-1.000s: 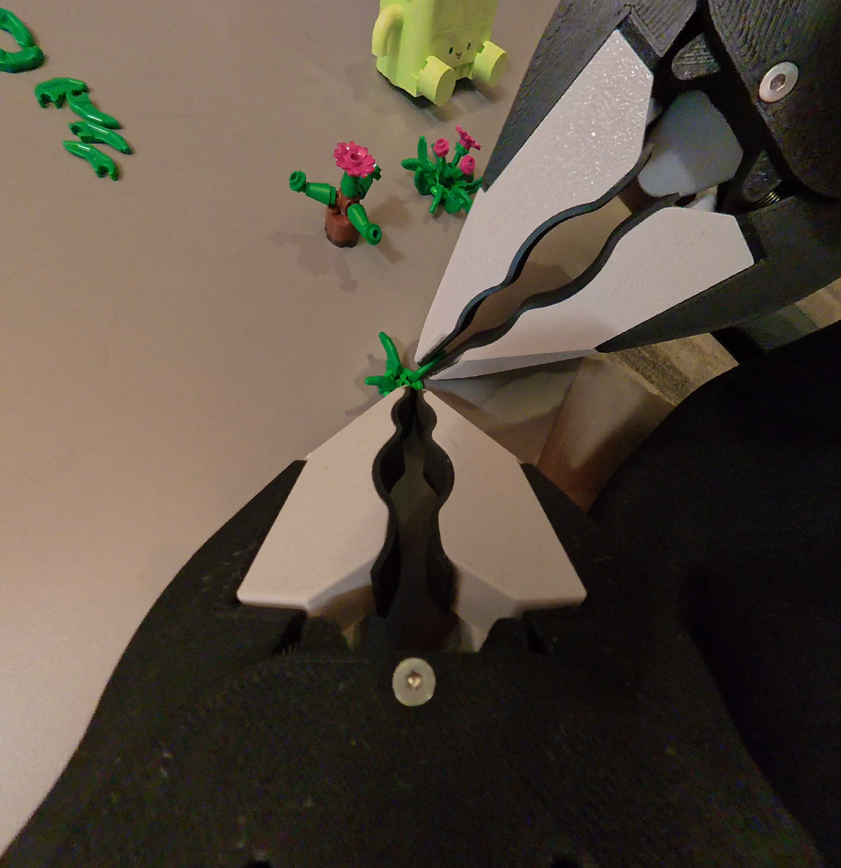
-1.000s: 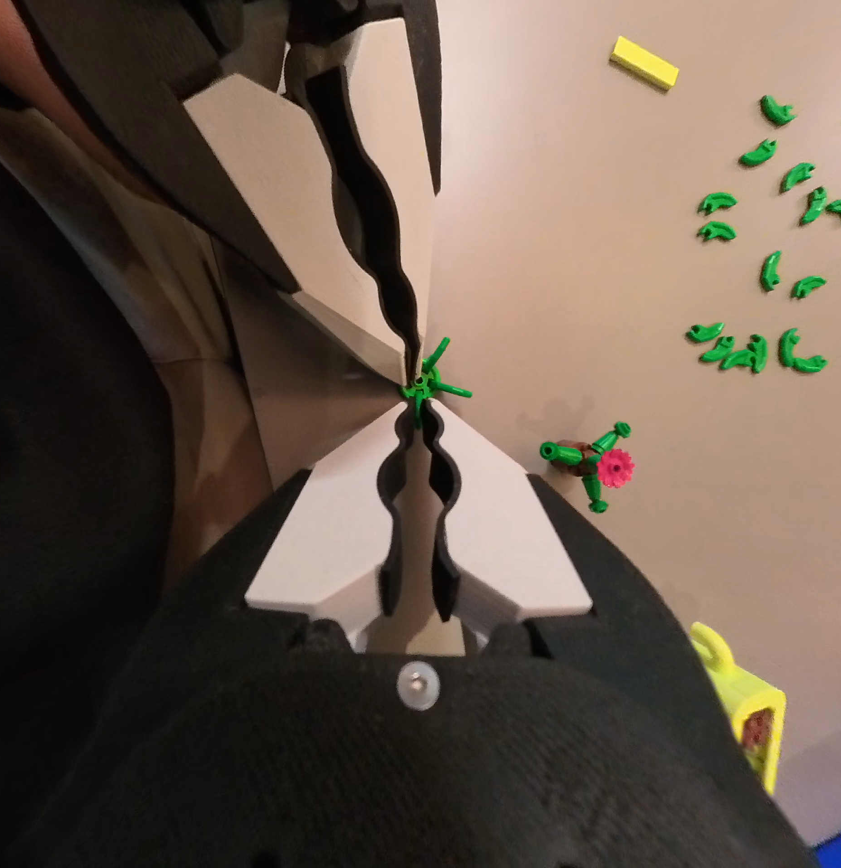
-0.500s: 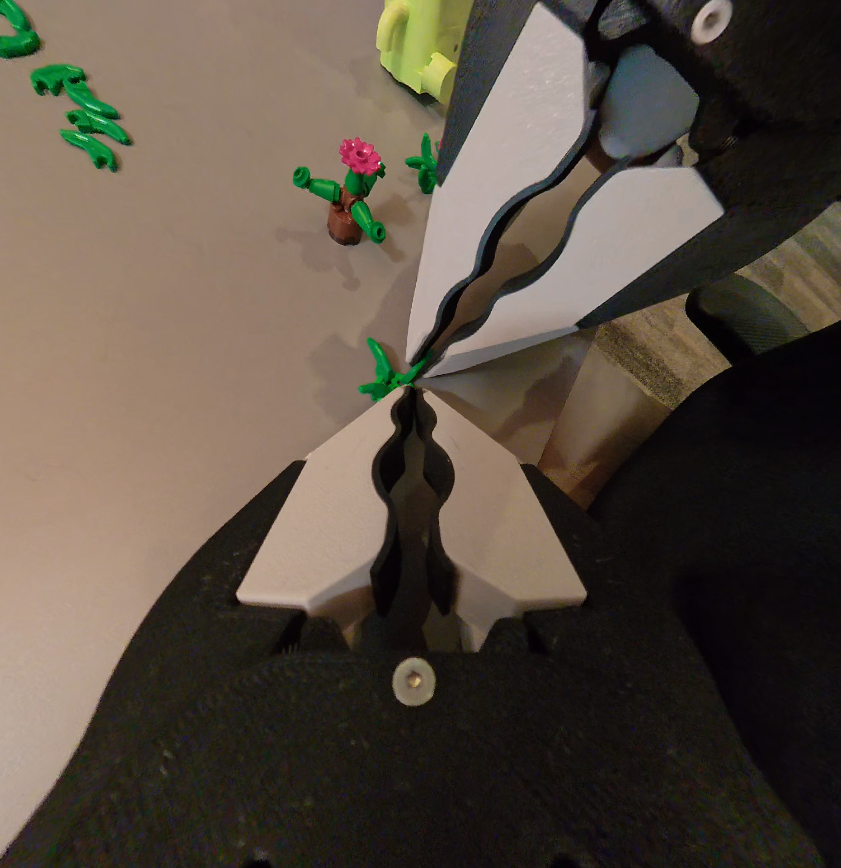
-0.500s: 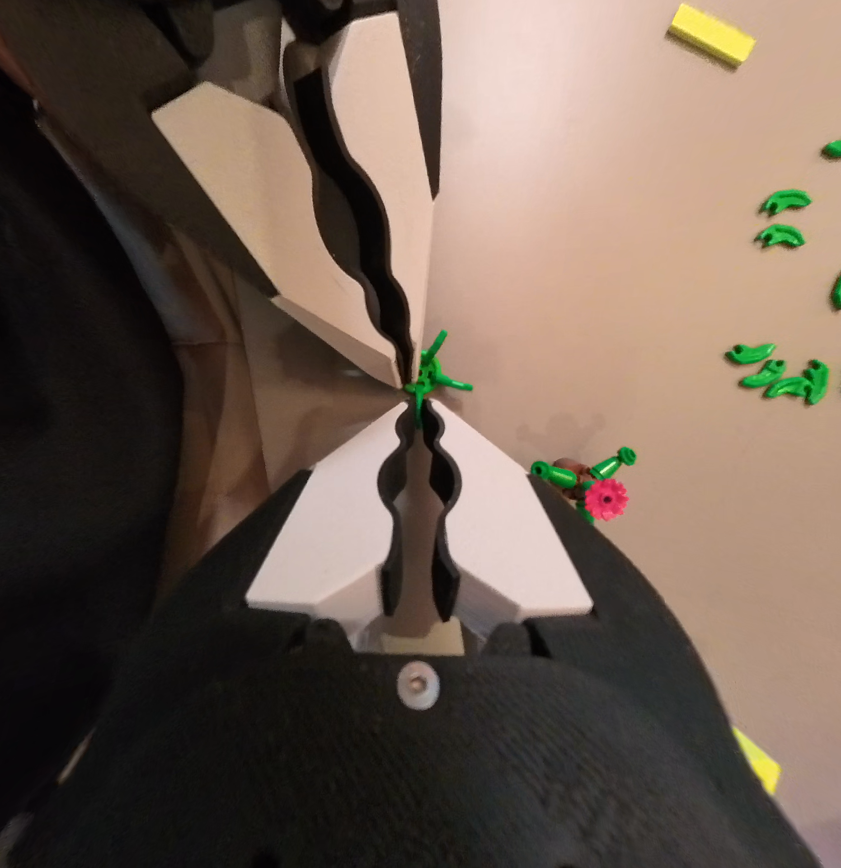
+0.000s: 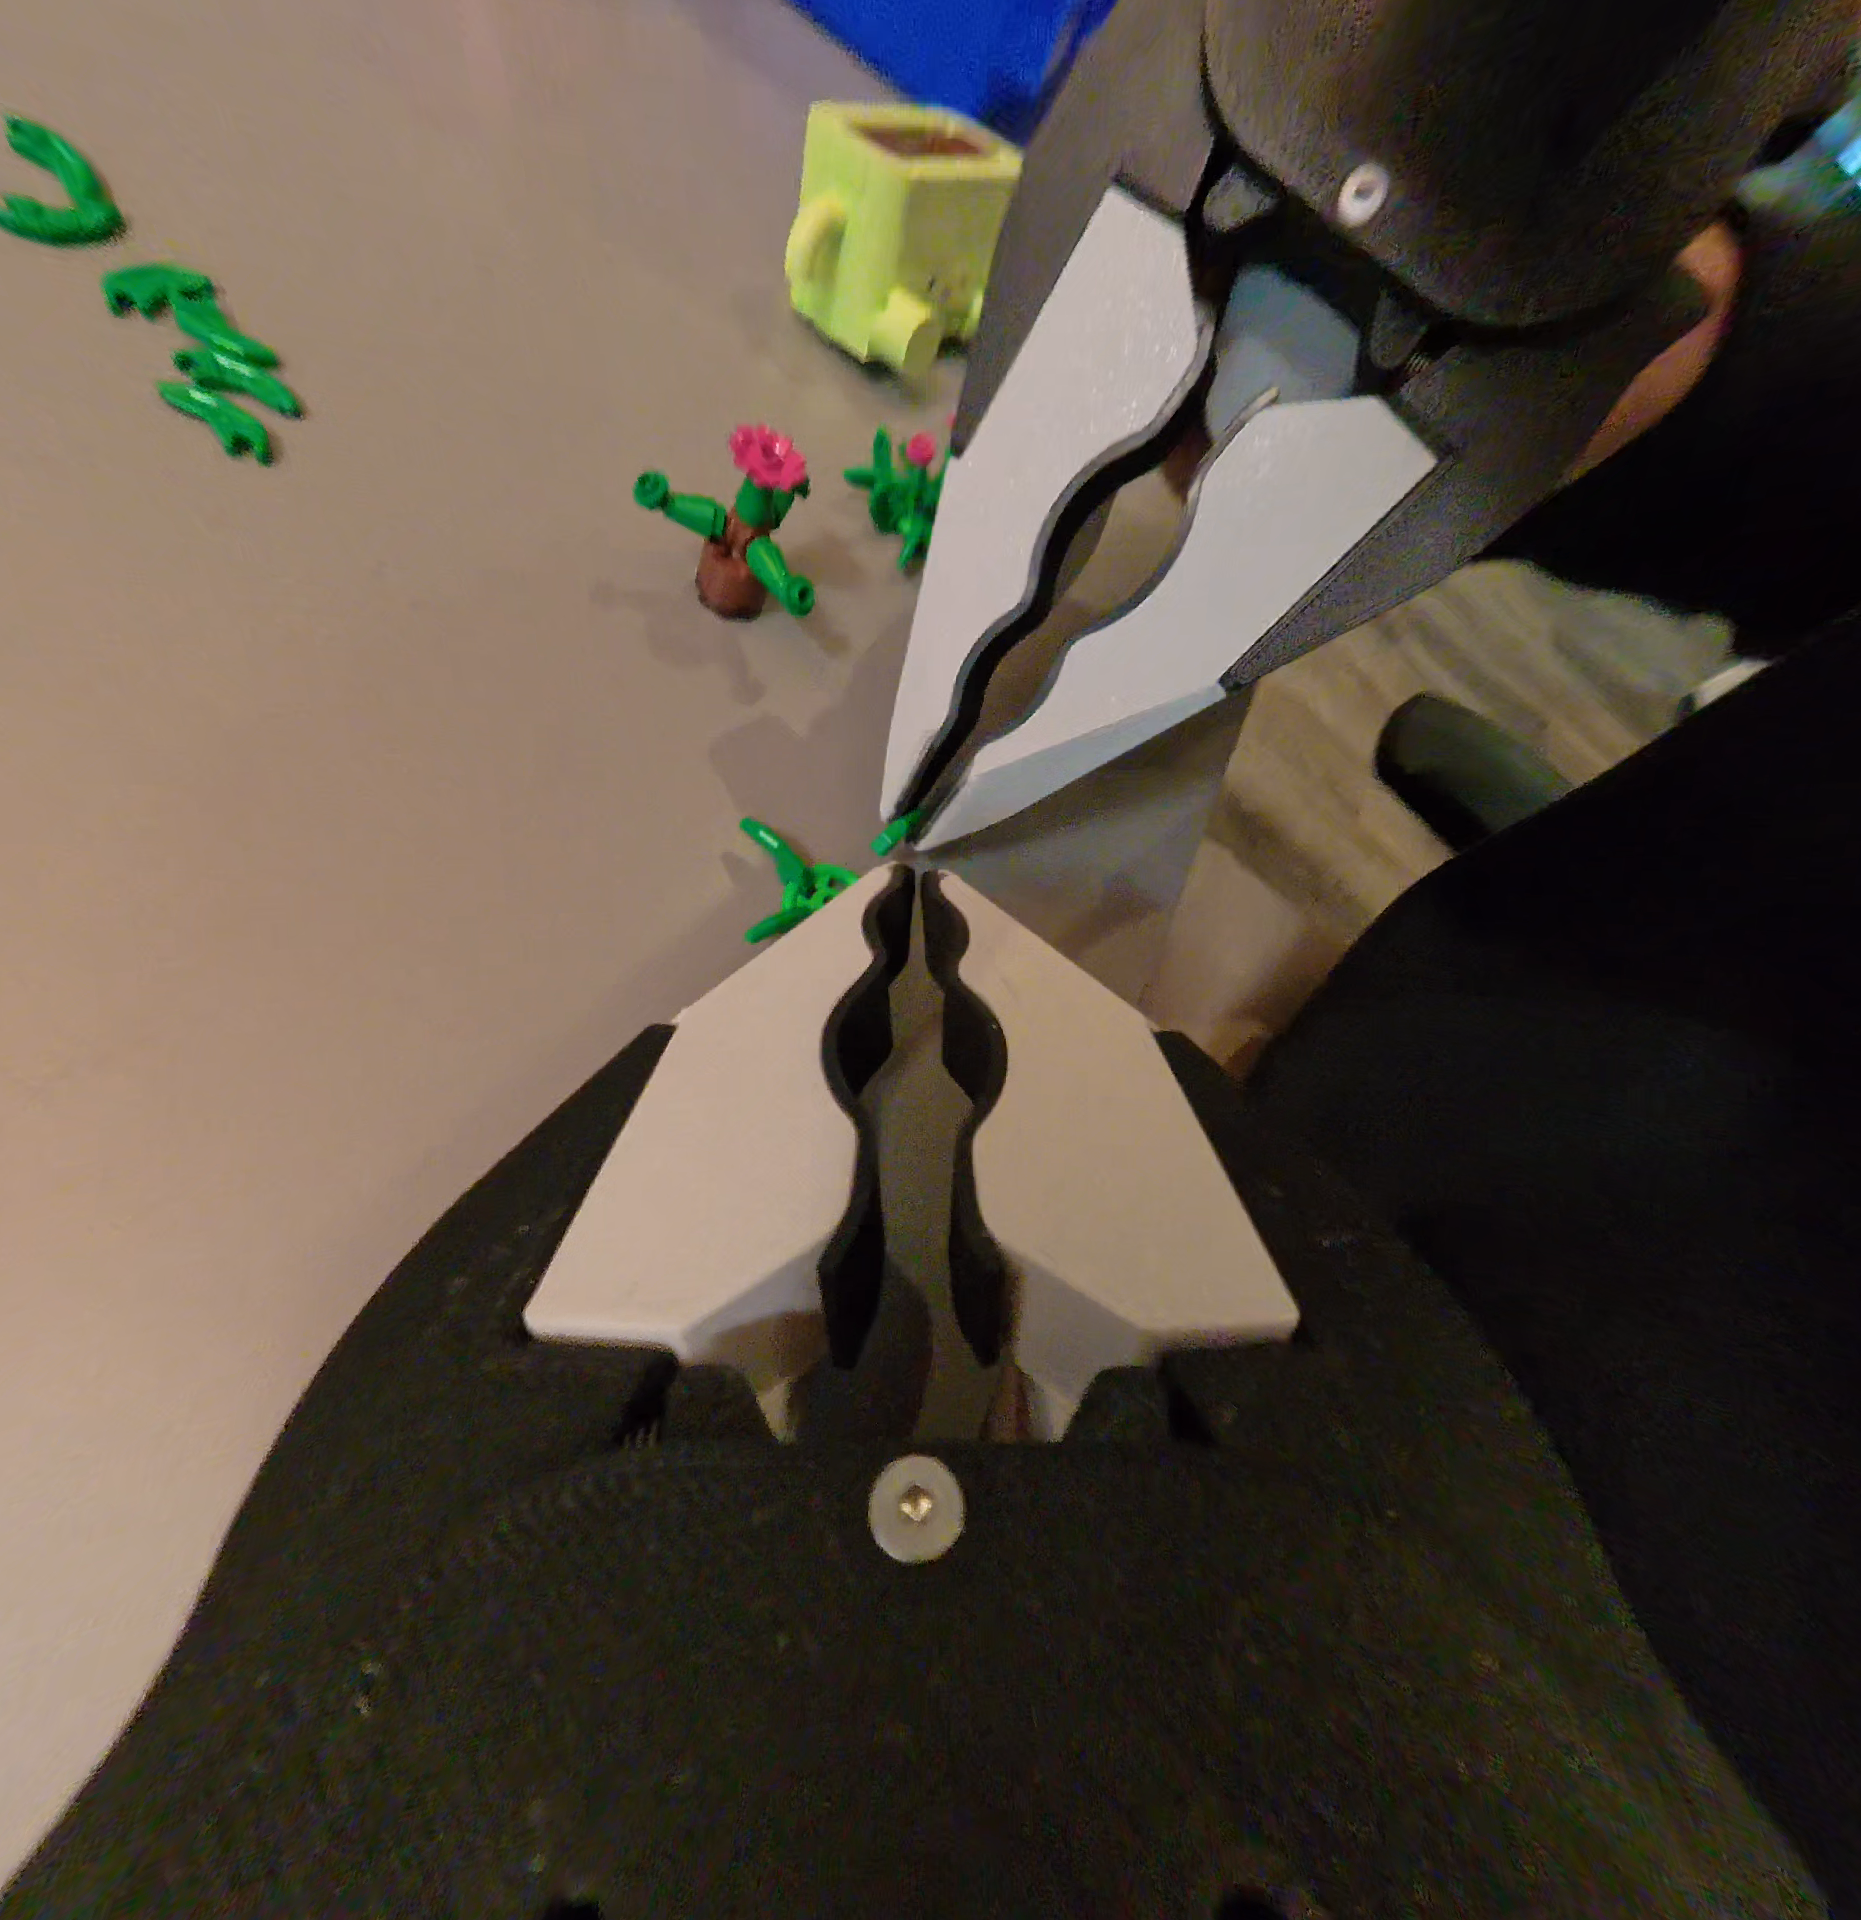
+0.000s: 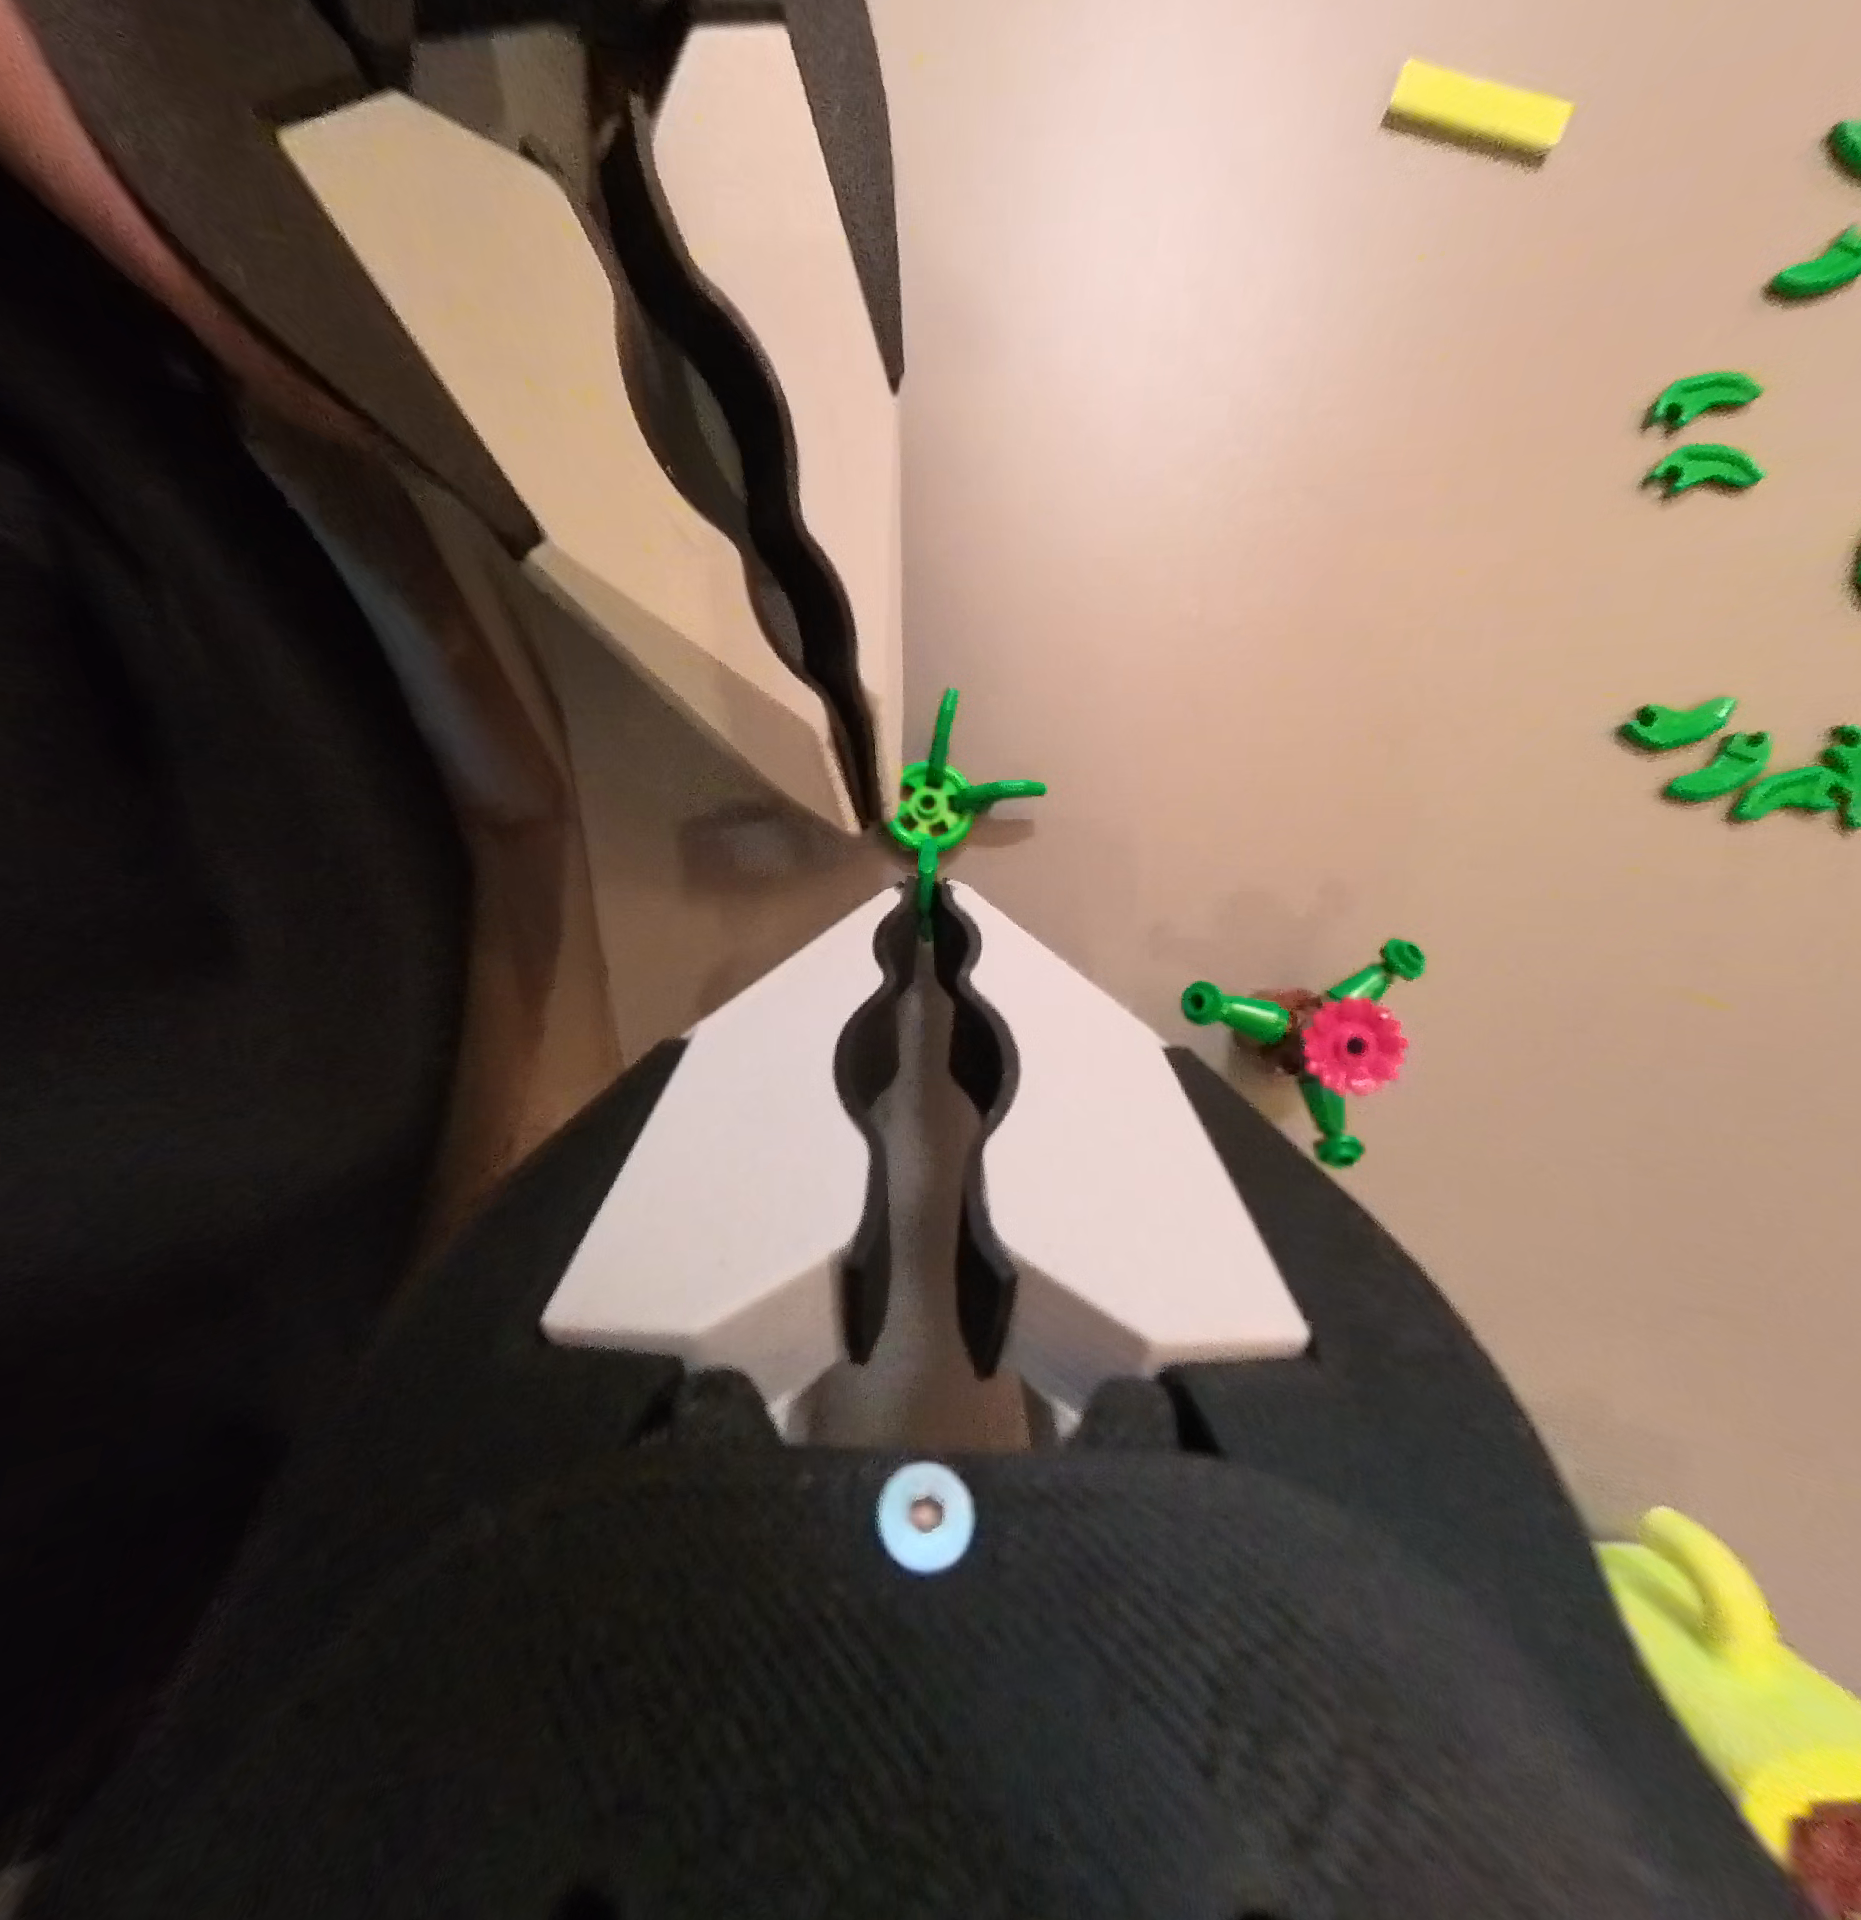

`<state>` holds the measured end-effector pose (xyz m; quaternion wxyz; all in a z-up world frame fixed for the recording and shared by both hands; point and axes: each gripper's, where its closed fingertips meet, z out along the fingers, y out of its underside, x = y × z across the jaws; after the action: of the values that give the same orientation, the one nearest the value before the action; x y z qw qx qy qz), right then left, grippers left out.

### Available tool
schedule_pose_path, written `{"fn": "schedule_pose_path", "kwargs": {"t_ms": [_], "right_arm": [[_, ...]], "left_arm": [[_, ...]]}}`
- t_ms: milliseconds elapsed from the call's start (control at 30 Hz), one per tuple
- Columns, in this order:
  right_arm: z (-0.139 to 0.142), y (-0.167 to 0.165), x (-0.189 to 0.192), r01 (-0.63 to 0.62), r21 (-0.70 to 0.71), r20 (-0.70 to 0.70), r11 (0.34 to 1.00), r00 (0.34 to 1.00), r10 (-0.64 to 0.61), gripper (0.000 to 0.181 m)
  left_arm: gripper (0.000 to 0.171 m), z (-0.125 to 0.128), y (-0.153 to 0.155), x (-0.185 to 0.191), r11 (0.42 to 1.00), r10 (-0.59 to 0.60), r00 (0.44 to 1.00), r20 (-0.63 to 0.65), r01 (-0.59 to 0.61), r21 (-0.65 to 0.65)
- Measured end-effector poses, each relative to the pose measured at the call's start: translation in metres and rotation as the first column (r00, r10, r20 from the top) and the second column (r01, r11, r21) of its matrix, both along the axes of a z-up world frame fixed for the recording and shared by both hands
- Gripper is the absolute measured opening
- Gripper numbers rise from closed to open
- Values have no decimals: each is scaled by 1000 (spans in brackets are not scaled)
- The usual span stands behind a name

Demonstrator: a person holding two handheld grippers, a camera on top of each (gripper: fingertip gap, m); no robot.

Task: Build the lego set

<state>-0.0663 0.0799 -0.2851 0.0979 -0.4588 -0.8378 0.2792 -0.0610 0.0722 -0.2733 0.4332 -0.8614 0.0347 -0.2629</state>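
A small green leaf piece [image 5: 801, 888] with a round hub and thin leaves hangs in the air between my two grippers, above the tan table [image 5: 282, 935]. My left gripper [image 5: 910, 878] is shut, with its tips at the hub's rim. My right gripper [image 6: 924, 896] is shut on one leaf of the same piece [image 6: 931, 812]. In the left wrist view the right gripper [image 5: 900, 821] comes down from the upper right, tip to tip with mine. In the right wrist view the left gripper [image 6: 866, 816] comes down from above.
On the table stand a brown stem with a pink flower [image 5: 749, 530], also in the right wrist view [image 6: 1321, 1039], a small pink-flowered plant [image 5: 900, 488] and a lime pot figure [image 5: 895, 249]. Loose green leaves [image 6: 1736, 769] and a yellow tile [image 6: 1477, 109] lie farther off. The table edge runs to the right [image 5: 1196, 883]. My two grippers' fingertips are within a few centimetres of each other. My right gripper's tips are some 15 cm from the lime pot figure [image 5: 895, 249].
Both grippers have shifted together over the table with the green piece still between their tips. The right gripper has swung to a steeper angle, and the pot figure shows more fully.
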Motion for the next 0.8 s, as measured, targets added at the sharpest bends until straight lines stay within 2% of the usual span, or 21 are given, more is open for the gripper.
{"fn": "schedule_pose_path", "kwargs": {"t_ms": [133,233,300,533,700,800], "right_arm": [[25,-10,3,51,-232,-74,971,995,-69,0],[41,-16,6,65,-374,-89,925,990,-106,0],[48,-18,8,59,-414,-109,909,988,-114,0],[63,-27,14,19,-469,-139,883,986,-95,0],[73,-24,7,43,-510,-200,859,965,-167,2],[81,-19,0,77,-559,-245,825,936,-253,20]], "left_arm": [[15,27,0,0,993,-16,984,178,-6,118],[15,42,-2,3,987,-60,945,321,7,162],[5,46,-5,7,985,-91,927,363,29,172],[3,59,-10,17,973,-150,905,399,62,224],[1,68,-8,8,971,-116,874,472,-1,239],[1,73,-7,-2,969,-89,835,544,-54,242]]}}
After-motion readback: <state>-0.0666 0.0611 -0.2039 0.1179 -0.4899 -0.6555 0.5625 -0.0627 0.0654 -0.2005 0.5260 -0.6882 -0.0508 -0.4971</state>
